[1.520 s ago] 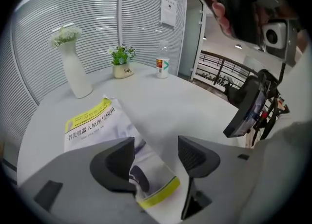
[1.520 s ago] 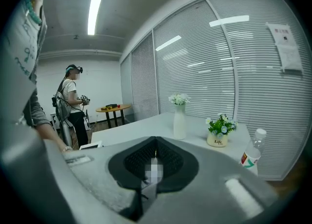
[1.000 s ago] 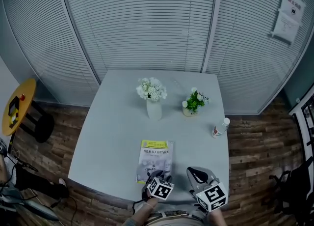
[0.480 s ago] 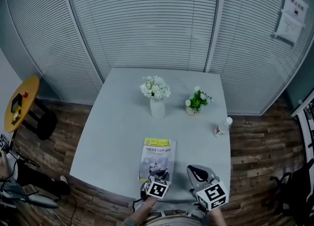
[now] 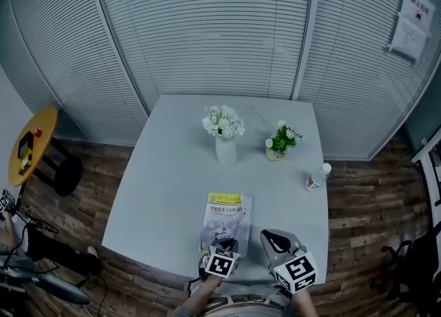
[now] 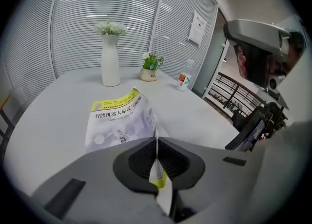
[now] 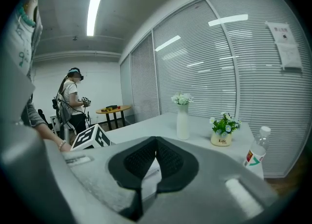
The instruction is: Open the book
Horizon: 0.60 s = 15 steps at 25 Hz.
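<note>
A thin book (image 5: 226,219) with a yellow-banded white cover lies near the table's front edge. My left gripper (image 5: 223,244) is at its near right corner, shut on the cover's edge. In the left gripper view the cover's corner (image 6: 157,172) stands pinched between the pads of the left gripper (image 6: 157,141), lifted off the rest of the book (image 6: 119,118). My right gripper (image 5: 270,237) hovers just right of the book, apart from it. In the right gripper view the right gripper (image 7: 156,139) has its pads together with nothing held.
Behind the book stand a white vase of flowers (image 5: 224,149) and a small potted plant (image 5: 279,147). A bottle (image 5: 316,177) stands at the table's right edge (image 5: 325,219). A yellow side table (image 5: 29,145) is far left; a person (image 7: 72,102) stands beyond it.
My left gripper has shifted slightly at the book's near corner, and the head view has drifted a little. My right gripper has kept its place.
</note>
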### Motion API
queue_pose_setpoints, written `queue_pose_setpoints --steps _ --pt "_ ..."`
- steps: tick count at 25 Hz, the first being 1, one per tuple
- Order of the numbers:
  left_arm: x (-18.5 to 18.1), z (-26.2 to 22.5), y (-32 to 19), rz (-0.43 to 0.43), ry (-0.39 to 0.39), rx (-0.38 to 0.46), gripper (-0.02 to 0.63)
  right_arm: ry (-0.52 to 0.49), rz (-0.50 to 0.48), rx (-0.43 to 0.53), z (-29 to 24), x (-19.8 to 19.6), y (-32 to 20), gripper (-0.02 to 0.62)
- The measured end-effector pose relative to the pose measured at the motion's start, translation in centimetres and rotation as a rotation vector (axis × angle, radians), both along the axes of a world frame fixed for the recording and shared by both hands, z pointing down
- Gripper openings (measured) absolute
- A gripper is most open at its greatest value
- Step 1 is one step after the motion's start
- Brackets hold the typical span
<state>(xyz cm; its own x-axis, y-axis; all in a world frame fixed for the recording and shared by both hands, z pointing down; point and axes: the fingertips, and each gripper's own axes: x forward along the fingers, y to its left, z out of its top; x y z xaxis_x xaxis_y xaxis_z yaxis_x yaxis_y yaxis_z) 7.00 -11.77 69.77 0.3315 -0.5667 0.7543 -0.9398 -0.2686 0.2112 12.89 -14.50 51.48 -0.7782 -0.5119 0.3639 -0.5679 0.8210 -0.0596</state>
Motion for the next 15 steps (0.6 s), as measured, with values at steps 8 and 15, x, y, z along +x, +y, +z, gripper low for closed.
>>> queue_pose_setpoints --steps 8,15 --pt "-1.7 -0.6 -0.3 0.045 0.024 0.008 0.008 0.023 0.02 0.011 -0.1 -2.5 -0.1 0.003" --pt "-3.4 -1.4 -0.2 0.078 0.075 -0.002 0.008 0.036 0.046 0.013 0.0 -4.7 0.4 0.003"
